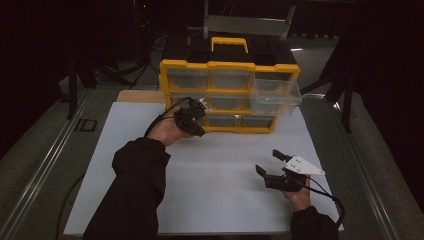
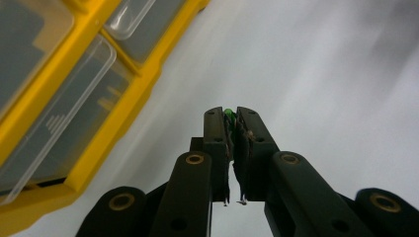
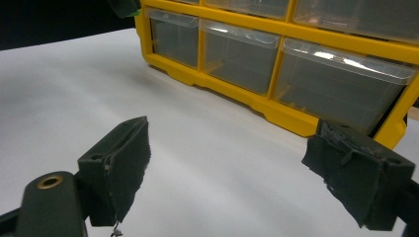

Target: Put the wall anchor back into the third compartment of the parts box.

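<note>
1. Right gripper (image 1: 270,163), lower right of the high view, lies level on the white sheet (image 1: 215,190), jaws spread wide and empty.
2. Left gripper (image 1: 192,116), centre left, is raised with a bent wrist, clamped on a small green piece (image 2: 228,114).
3. Yellow cabinet (image 1: 230,65), top centre, has one drawer (image 1: 276,96) pulled out.

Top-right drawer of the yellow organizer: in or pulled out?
Pulled out. The top-right drawer sticks forward past the yellow organizer frame, hanging over the rows beneath; the other drawers sit flush.

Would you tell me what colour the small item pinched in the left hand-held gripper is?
Green; the small item shows best in the left gripper view.
</note>
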A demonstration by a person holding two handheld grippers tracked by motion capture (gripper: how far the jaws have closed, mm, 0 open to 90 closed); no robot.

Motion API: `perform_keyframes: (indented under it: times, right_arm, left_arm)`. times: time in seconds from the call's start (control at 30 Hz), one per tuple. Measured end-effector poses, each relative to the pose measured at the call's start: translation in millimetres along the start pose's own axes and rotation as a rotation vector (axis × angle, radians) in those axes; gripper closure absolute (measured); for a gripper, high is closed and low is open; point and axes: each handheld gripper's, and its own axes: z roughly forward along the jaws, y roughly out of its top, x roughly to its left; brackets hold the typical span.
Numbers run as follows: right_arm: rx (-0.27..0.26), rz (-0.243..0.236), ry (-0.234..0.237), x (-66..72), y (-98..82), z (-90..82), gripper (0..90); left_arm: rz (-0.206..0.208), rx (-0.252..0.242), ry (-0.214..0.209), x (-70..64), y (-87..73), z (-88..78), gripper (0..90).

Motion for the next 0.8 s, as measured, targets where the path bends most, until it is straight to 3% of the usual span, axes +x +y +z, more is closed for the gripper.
perform_keyframes:
  times: [0.27,0.8]
  right_arm:
    - [-0.003,0.003,0.003,0.0,0.2,-0.2,15.1]
    - [-0.002,0.004,0.002,0.3,0.2,-0.2,15.2]
  left_arm:
    - [0.033,-0.003,0.006,-2.3,9.7,-5.9,85.3]
    - [0.078,-0.068,-0.021,-4.4,26.1,-30.3,85.3]
